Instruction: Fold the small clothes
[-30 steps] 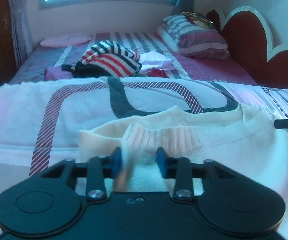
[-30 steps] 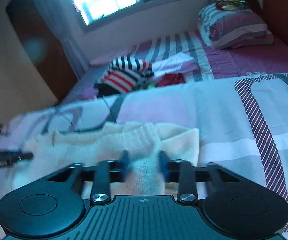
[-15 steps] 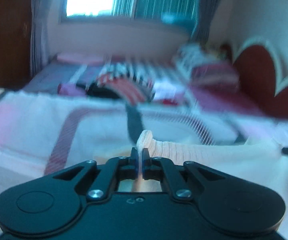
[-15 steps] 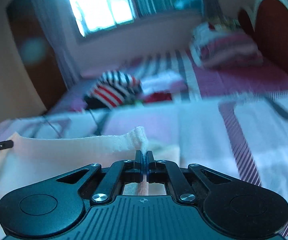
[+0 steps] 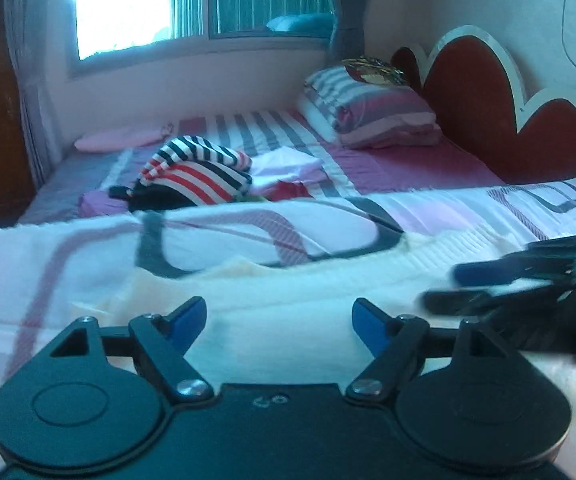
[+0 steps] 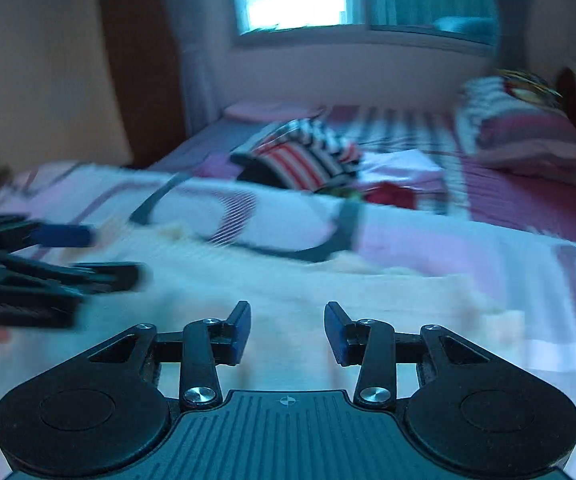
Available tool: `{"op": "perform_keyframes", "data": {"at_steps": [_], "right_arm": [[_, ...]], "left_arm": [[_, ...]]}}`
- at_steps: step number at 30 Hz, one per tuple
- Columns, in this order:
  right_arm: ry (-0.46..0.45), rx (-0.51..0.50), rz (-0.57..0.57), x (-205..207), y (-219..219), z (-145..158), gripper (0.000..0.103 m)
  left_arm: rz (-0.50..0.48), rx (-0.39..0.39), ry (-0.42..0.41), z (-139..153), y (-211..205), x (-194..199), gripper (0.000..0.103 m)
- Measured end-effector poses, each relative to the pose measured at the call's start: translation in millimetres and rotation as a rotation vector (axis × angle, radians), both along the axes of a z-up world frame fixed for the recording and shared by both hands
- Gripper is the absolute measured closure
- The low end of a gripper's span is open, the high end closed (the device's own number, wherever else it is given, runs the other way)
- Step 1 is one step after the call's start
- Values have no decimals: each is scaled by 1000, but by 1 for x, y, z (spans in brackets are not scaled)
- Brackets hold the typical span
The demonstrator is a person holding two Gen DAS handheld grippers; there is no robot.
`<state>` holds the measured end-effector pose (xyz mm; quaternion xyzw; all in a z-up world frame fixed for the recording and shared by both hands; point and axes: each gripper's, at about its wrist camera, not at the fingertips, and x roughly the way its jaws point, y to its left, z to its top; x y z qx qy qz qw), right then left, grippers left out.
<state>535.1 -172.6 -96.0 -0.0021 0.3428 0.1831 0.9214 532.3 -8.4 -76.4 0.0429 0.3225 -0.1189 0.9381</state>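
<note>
The left gripper (image 5: 279,320) stands wide, its jaws having just been opening, and nothing is pinched between the blue pads (image 5: 186,318). The cream knitted garment (image 5: 288,300) lies flat on the blanket directly under and ahead of the fingertips, free of them. Its far edge runs across just beyond the jaws, rising toward the right, where the ribbed part sits near the right gripper (image 5: 448,286), which reaches in blurred from the right edge of the left wrist view.

The right gripper (image 6: 287,332) is parted to a moderate gap, its jaws also having just been opening, with no cloth between the pads (image 6: 338,334). The same garment (image 6: 296,280) spreads below and in front of it, stretching away to the left, where the left gripper (image 6: 108,256) comes in, blurred, over the cloth.

Beyond the garment lies the patterned blanket (image 5: 68,248) with grey and maroon lines. Farther off, ahead of both grippers, sits a heap of striped clothes (image 5: 200,170) on the bed, and to the right of that a striped pillow (image 5: 372,112) against the red headboard (image 5: 476,92).
</note>
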Motion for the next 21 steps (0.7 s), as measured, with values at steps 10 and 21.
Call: {"op": "perform_keyframes", "data": {"at_steps": [10, 21], "right_arm": [[59, -111, -299, -2, -90, -13, 57], [24, -196, -12, -60, 19, -22, 55]], "left_arm": [[192, 71, 9, -10, 78, -23, 23], [60, 50, 85, -26, 0, -46, 19]]}}
